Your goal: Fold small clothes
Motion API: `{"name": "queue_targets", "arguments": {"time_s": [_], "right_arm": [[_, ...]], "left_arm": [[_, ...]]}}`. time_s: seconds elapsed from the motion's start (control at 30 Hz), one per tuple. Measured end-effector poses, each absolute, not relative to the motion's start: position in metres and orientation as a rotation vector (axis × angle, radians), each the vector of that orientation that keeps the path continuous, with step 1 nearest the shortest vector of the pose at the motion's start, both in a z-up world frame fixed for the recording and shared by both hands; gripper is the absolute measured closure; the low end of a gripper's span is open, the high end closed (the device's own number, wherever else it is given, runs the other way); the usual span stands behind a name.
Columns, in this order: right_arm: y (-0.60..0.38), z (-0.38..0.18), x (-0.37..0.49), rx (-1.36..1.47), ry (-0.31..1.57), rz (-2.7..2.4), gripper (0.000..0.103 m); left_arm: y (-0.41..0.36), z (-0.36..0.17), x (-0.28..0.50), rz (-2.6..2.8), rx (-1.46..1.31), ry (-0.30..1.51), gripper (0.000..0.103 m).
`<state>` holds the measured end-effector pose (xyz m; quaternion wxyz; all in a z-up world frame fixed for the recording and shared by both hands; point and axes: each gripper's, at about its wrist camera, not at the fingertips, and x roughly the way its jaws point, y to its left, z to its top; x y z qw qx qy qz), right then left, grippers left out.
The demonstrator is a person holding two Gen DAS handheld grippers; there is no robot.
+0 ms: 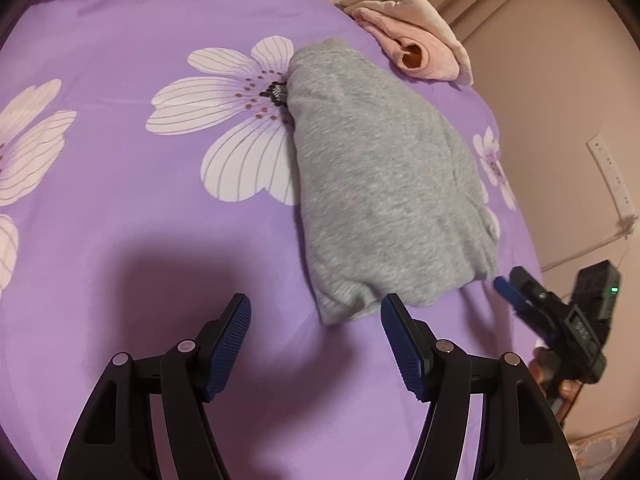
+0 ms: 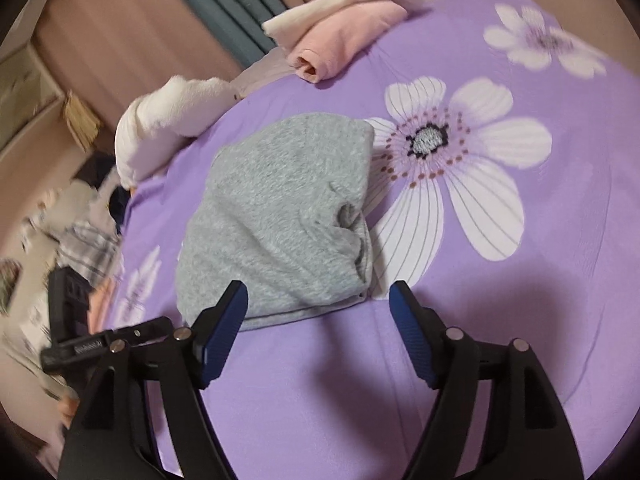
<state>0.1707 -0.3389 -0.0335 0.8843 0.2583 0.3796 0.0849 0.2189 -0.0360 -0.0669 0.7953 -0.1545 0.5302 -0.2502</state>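
Note:
A grey knit garment (image 1: 376,184) lies folded into a compact bundle on the purple flowered bed sheet (image 1: 140,60). It also shows in the right wrist view (image 2: 280,216). My left gripper (image 1: 316,312) is open and empty, just short of the bundle's near end. My right gripper (image 2: 318,300) is open and empty, its left finger over the bundle's near edge. The right gripper also shows at the right edge of the left wrist view (image 1: 508,286).
A folded pink and cream garment (image 1: 416,48) lies at the far edge of the bed, also in the right wrist view (image 2: 344,36). A white fluffy item (image 2: 168,120) hangs over the bed's left edge. More clothes (image 2: 80,236) lie on the floor beside the bed.

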Motion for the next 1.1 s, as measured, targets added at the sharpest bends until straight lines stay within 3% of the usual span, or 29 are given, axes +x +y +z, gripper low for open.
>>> {"name": "queue_targets", "arguments": {"time_s": [0.53,0.67,1.1], "right_arm": [[-0.354,-0.06,0.204,0.816,0.837,0.26,0.026],[-0.352,-0.063,0.219,0.837,0.842,0.281,0.026],[-0.343,-0.068,0.259,0.827,0.882,0.332,0.026]], "left_arm": [[-0.056,-0.083,0.265,-0.643,-0.56,1.178,0.035],[-0.061,-0.085,0.279,-0.653,-0.604,1.186,0.028],[-0.073,-0.091,0.314,-0.662,-0.679,1.214,0.022]]}}
